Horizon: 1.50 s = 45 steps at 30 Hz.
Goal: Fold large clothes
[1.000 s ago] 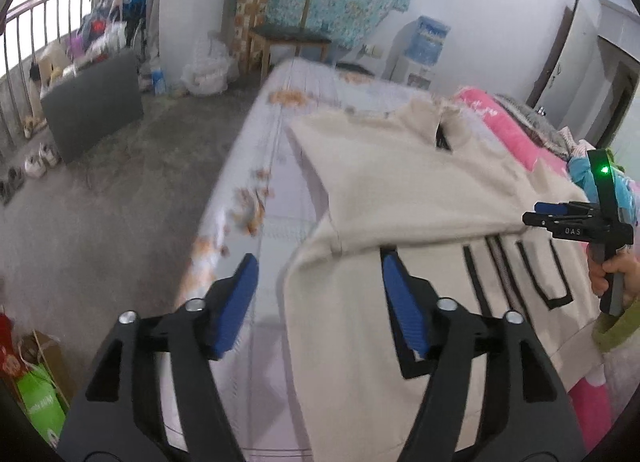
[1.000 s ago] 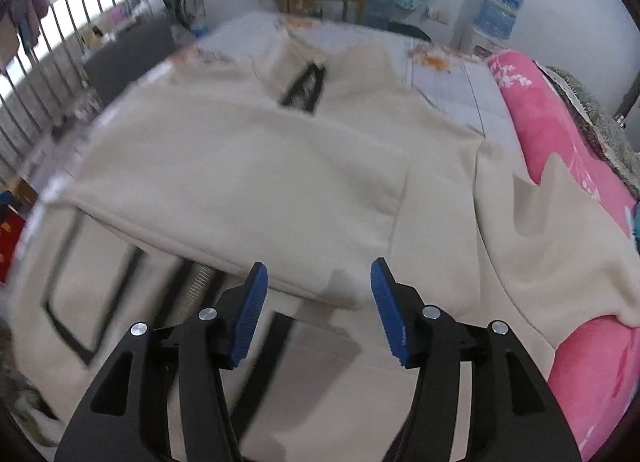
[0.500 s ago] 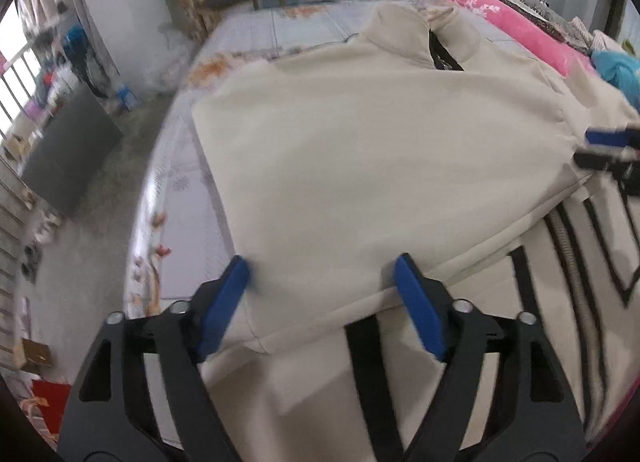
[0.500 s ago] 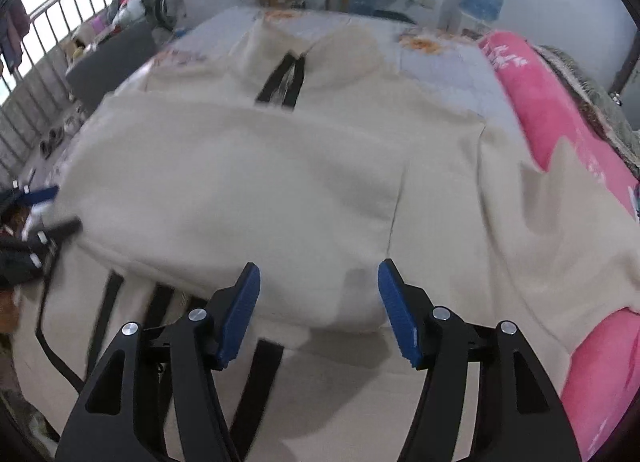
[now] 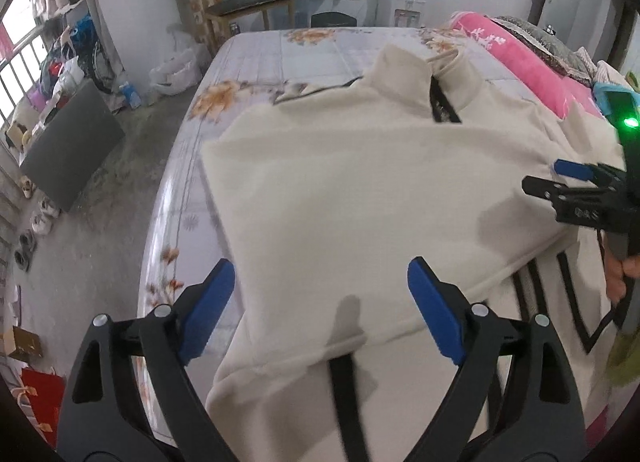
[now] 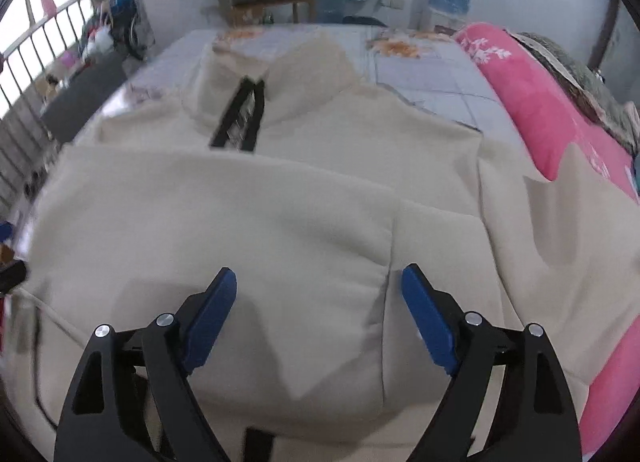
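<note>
My left gripper was opening wide above the cream jacket, which lay across the middle of the bed; my right gripper was opening too, nothing clamped.

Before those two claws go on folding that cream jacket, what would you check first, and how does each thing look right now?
1. Left gripper free of cloth: ok, jaws opening, pads clear.
2. Right gripper free of cloth: ok, jaws opening above the fabric.
3. Cream jacket flat on the bed: ok, folded part smooth.
4. Jacket's right side tidy: not ok, rumpled against the pink blanket.
5. Hem nearest the camera: cannot tell, grippers hide it.
</note>
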Each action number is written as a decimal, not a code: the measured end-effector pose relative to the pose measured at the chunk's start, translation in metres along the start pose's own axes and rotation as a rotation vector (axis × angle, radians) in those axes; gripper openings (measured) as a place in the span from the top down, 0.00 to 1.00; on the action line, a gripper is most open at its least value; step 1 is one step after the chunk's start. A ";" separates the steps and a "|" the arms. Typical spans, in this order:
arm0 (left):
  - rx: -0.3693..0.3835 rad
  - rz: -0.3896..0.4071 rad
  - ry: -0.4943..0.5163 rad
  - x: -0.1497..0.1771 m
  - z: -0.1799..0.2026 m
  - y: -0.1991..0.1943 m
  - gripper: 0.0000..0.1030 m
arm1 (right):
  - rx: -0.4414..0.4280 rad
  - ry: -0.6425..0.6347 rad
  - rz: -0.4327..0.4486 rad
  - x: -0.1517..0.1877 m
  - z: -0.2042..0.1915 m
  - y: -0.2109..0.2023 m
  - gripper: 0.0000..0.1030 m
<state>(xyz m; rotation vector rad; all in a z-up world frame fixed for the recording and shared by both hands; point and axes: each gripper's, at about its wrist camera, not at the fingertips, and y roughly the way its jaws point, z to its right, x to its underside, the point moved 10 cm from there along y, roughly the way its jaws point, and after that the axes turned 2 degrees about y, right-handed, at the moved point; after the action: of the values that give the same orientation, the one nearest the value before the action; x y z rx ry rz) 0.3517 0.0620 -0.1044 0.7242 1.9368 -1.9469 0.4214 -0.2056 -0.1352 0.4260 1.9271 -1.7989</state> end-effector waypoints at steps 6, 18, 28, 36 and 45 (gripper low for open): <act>0.025 -0.018 0.005 -0.024 0.033 0.015 0.15 | 0.019 -0.036 0.052 0.014 0.002 -0.030 0.15; -0.020 -0.058 0.097 -0.023 0.090 0.069 0.10 | 0.174 -0.013 0.035 0.039 0.038 -0.009 0.11; 0.025 -0.064 0.038 -0.021 0.083 0.074 0.07 | 0.277 -0.080 0.111 0.037 0.037 -0.031 0.07; 0.024 -0.072 0.032 -0.019 0.083 0.073 0.07 | 0.317 -0.097 0.082 0.040 0.040 -0.025 0.06; 0.023 -0.043 0.042 -0.017 0.084 0.072 0.06 | 0.413 -0.188 0.138 0.039 0.032 -0.027 0.06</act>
<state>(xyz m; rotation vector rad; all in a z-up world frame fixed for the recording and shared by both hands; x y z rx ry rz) 0.3932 -0.0265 -0.1586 0.7419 1.9729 -1.9980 0.3781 -0.2429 -0.1346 0.4908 1.3654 -2.0623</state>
